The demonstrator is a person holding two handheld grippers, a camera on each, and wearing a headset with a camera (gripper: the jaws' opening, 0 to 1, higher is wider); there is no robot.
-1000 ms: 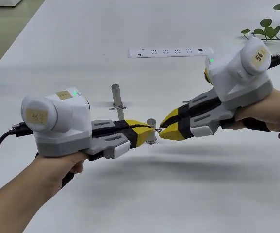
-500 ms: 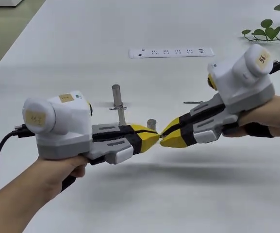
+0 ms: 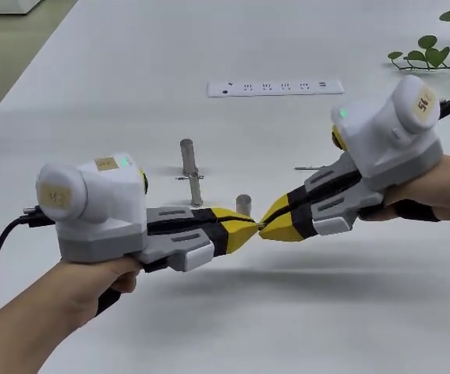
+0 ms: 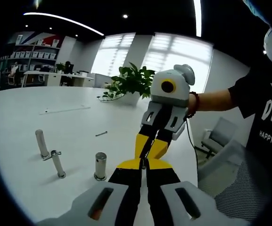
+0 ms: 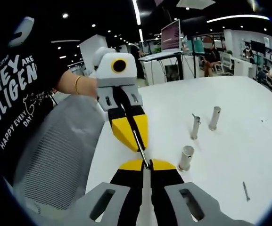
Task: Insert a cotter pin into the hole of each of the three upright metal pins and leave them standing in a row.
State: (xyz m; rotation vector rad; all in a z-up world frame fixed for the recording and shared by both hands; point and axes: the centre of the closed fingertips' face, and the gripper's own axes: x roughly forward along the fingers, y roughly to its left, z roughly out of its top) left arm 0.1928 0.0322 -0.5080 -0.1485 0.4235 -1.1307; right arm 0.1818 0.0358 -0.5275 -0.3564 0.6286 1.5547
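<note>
Three metal pins stand on the white table: a tall bare pin (image 3: 187, 154), a second pin (image 3: 196, 189) with a cotter pin through its hole, and a short bare pin (image 3: 243, 205) nearest the grippers. My left gripper (image 3: 252, 224) and right gripper (image 3: 265, 227) meet tip to tip just in front of the short pin, above the table. Both are shut on a thin cotter pin (image 5: 144, 157) that bridges their tips. The right gripper view has the short pin (image 5: 186, 157) just right of the tips. In the left gripper view it (image 4: 100, 165) stands to the left.
A loose cotter pin (image 3: 310, 167) lies on the table behind the right gripper. A white power strip (image 3: 275, 84) lies farther back, and a green plant (image 3: 435, 48) trails at the far right. A mesh chair (image 5: 55, 155) stands by the table's edge.
The right gripper, open around the cotter pin 1 s ago, has shut on it. Both grippers have drifted slightly toward me, away from the short pin.
</note>
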